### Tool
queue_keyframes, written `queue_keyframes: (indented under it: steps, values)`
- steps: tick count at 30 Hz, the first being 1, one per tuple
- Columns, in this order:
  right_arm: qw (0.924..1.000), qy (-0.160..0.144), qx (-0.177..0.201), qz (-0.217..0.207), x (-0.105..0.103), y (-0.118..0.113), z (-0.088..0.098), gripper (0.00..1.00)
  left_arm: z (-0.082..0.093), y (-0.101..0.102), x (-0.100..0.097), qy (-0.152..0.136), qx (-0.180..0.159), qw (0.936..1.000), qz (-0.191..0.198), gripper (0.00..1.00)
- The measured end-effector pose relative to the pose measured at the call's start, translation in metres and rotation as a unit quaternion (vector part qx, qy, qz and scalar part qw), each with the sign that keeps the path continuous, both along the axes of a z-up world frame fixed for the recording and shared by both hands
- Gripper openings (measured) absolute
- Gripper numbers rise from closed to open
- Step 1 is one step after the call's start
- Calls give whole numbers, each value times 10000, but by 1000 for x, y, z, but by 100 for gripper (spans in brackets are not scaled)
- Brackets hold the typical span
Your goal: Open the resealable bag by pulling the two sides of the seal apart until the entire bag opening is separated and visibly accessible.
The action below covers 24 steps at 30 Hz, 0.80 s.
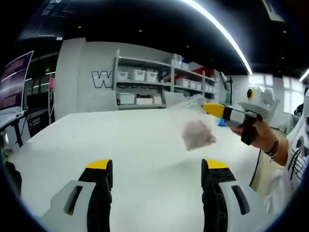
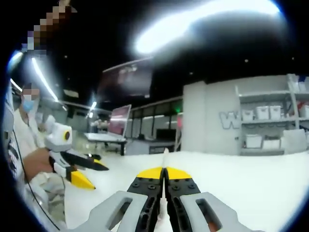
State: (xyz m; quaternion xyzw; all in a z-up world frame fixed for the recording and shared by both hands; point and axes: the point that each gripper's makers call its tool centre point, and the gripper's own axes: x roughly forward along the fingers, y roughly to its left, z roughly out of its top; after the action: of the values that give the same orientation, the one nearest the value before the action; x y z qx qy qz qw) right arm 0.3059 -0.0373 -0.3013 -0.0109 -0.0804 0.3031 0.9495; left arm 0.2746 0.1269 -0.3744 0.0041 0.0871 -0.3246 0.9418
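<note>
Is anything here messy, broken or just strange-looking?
Nothing looks spilled or broken. The one odd sight is the clear resealable bag: it hangs in the air above the white table, pinched at its top edge by the right gripper, with a pinkish lump inside. The left gripper is open and apart from it.

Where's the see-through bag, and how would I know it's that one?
Look over the big white table toward the shelves at the back. Up in the air hangs the clear bag, pinched at its top corner by the right gripper. It's the floating thing with a pinkish lump inside.
</note>
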Motion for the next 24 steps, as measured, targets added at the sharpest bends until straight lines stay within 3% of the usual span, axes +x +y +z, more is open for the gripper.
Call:
queue_keyframes:
  steps: [8, 18, 24]
  values:
    - [9999, 136, 78, 32, -35, 11, -14, 0, -3, -5, -2, 29, 23, 9999, -119, 73]
    - [9997, 158, 160, 60, -51, 11, -17, 0, -1, -17, -6, -25, 60, 9993, -368, 71]
    - [9999, 84, -28, 101, -55, 12, -20, 0, -5, -22, -9, -1, 89, 9988, -480, 69]
